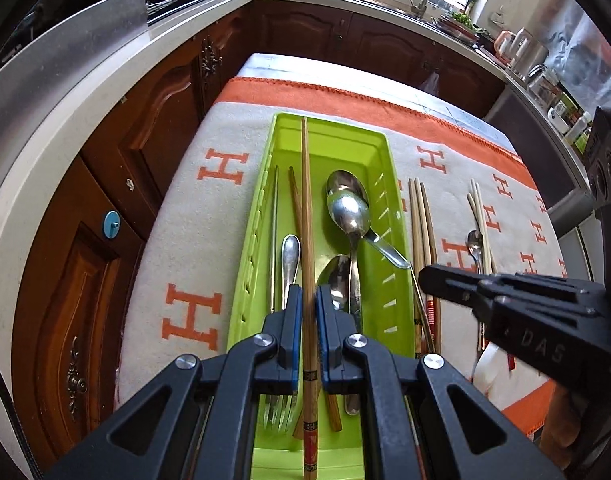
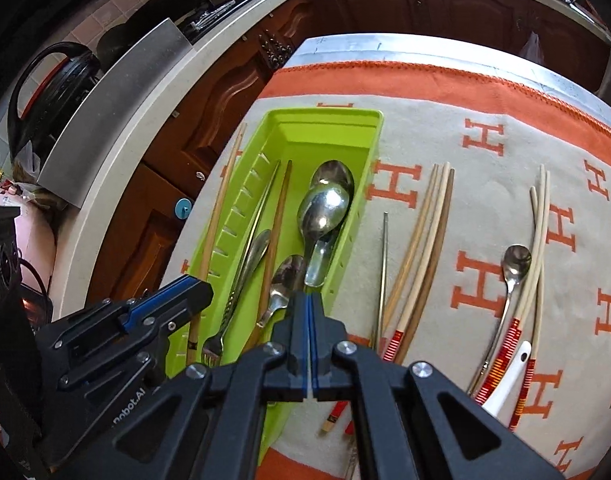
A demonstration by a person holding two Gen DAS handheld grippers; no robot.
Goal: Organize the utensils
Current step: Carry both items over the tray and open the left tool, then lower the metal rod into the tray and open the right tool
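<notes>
Two grippers over tray (image 1: 379,148): left (image 1: 308,300) clamps chopstick (image 1: 305,208), right (image 2: 308,304) closed empty.

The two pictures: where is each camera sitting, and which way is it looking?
Left wrist: on the left gripper, looking down its fingers, shut on a chopstick above the green tray; right gripper at right.
Right wrist: on the right gripper, shut and empty, facing the tray's right wall; left gripper at left.
Shared: tray, spoons, patterned cloth, loose chopsticks.
</notes>
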